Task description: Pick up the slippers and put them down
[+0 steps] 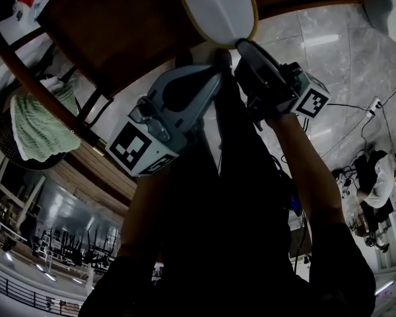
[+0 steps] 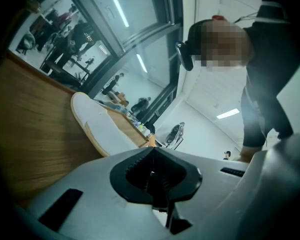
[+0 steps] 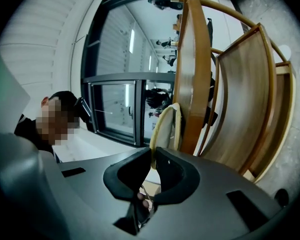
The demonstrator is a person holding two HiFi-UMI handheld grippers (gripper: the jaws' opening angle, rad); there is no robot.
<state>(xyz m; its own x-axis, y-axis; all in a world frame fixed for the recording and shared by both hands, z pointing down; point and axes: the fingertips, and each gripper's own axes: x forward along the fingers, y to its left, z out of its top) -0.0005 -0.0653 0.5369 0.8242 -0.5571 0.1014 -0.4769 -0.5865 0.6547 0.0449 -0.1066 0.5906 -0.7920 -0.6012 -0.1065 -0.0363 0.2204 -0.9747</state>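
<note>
One slipper (image 1: 214,8), flat and white with a tan rim, lies against the brown wood of one chair (image 1: 119,25). Two grippers meet at its edge. The dark right gripper (image 1: 241,46) has its fingers clenched on the thin rim, which its own view shows edge-on. The pale grey left gripper (image 1: 218,63), just beside it, has its fingers pressed together and empty. Only the head view shows the marbled floor (image 1: 330,38).

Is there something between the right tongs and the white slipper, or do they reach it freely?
Nothing visible stands between them. The right tongs are shut on the rim of the white slipper. The wooden chair is beyond the slipper, not in between.
</note>
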